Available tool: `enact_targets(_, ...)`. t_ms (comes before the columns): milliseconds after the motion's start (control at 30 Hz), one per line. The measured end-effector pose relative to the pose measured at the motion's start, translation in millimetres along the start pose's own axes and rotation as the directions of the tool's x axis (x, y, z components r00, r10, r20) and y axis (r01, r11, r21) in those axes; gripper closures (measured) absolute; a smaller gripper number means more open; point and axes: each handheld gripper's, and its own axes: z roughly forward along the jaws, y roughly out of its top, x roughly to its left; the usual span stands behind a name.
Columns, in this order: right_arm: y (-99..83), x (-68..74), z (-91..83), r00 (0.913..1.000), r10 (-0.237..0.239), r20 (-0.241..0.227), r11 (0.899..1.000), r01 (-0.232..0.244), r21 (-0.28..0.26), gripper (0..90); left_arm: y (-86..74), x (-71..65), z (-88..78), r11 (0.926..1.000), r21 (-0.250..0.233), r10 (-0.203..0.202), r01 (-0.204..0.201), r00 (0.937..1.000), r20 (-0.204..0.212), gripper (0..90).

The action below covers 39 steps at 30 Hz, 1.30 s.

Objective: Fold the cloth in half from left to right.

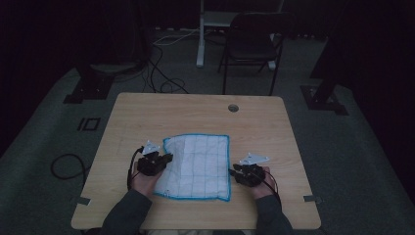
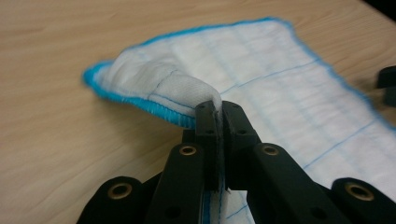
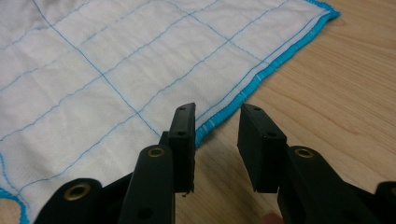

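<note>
Clamped together, the jaws of the left claw (image 2: pixel 218 109) pinch a raised fold of the white cloth (image 1: pixel 198 164) at its left edge; the right claw (image 3: pixel 217 122) stands partly open just off the cloth's right edge, one jaw over the blue hem, the other over bare wood, nothing between them.

Largest around the cloth is the wooden table (image 1: pixel 147 110) it lies on, spread flat toward the near side, between the two hands. Beyond the table, well past the cloth, stand a dark folding chair (image 1: pixel 252 41), a pale post (image 1: pixel 200 34) and loose cables (image 1: pixel 161 73) on the grey floor. A small round grommet (image 1: pixel 233 107) sits in the tabletop beyond the cloth, well apart from it. Nothing lies between either claw and the cloth.

From the high view both sleeves enter below the cloth, and its whole outline shows. The left gripper view shows what that one cannot: the hem lifted off the wood and bunched up beside the pinch. The right gripper view gives the thin blue grid lines and the gap between the jaws.
</note>
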Motion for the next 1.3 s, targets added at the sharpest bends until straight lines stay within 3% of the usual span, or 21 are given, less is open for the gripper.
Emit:
enact_targets(333,-1.4,-0.2,-3.1,1.0000,0.008,0.001,1.000,-0.008,-0.002,67.4,23.0,-25.4,7.4,0.9979,-0.027,0.061,-0.059,0.9951,0.078,87.0)
enact_targets(400,-1.6,-0.7,-3.4,1.0000,0.009,0.002,1.000,-0.009,-0.002,67.4,23.0,-25.4,7.4,0.9979,-0.027,0.061,-0.059,0.9951,0.078,87.0)
enact_targets(767,-2.7,-3.1,-3.8,0.9998,0.015,0.012,1.000,-0.015,0.001,67.9,45.1,-47.5,17.9,0.9943,-0.038,0.104,-0.100,0.9851,0.137,86.9)
enact_targets(1100,-3.7,-5.9,-5.6,0.9996,0.024,0.018,1.000,-0.024,-0.007,68.1,52.2,-76.8,51.1,0.9868,0.005,0.158,-0.162,0.9686,0.192,86.8)
enact_targets(1300,-4.4,-7.8,-7.0,0.9993,0.029,0.022,1.000,-0.029,-0.009,68.2,51.6,-91.4,73.2,0.9816,0.043,0.173,-0.186,0.9624,0.209,86.7)
